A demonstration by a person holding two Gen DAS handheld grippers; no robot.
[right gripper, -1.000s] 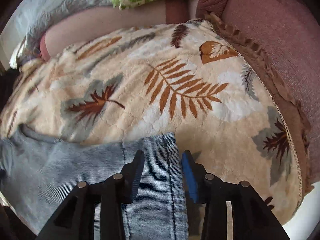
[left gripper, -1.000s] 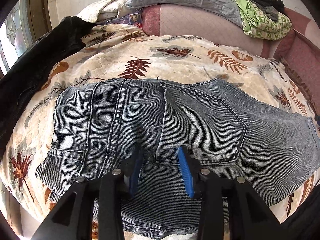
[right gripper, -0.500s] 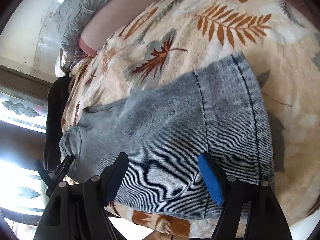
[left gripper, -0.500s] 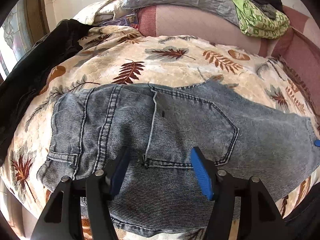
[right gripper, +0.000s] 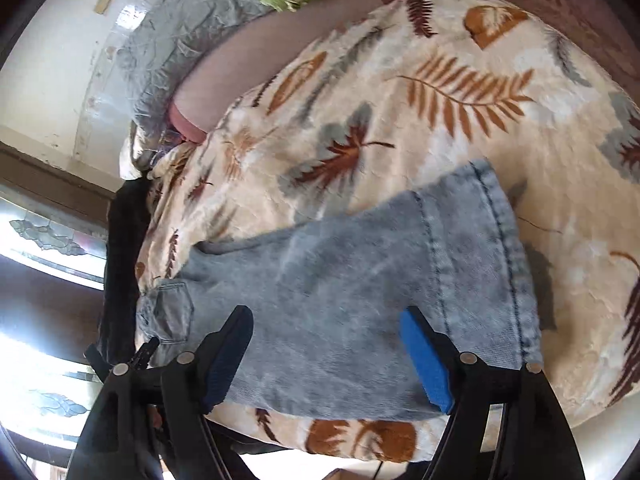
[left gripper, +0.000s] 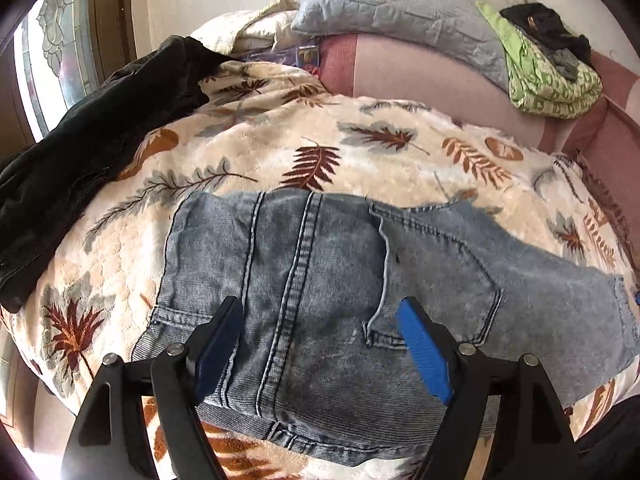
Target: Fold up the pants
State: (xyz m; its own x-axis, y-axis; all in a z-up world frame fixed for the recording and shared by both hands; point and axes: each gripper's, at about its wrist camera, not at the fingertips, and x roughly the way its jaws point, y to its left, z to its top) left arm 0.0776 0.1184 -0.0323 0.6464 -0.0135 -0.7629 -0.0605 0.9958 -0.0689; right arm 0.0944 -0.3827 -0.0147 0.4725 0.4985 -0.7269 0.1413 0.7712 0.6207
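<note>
- faded blue denim pants (left gripper: 360, 280) lie folded flat on the leaf-print blanket (left gripper: 280, 152), long axis running left to right.
- left gripper (left gripper: 320, 344) hangs over the waist end, jaws apart, empty.
- right gripper (right gripper: 326, 354) is nearer the hem (right gripper: 500, 248), jaws apart, empty.

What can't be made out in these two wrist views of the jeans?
- Near edge of the jeans: left wrist view, hidden behind the left gripper.
- Layers in the fold: neither view shows them.
- Dark item on the green cloth: too small to identify.
- Waist end: right wrist view, partly behind the right gripper.
- Black garment: cut off at the frame edge.
</note>
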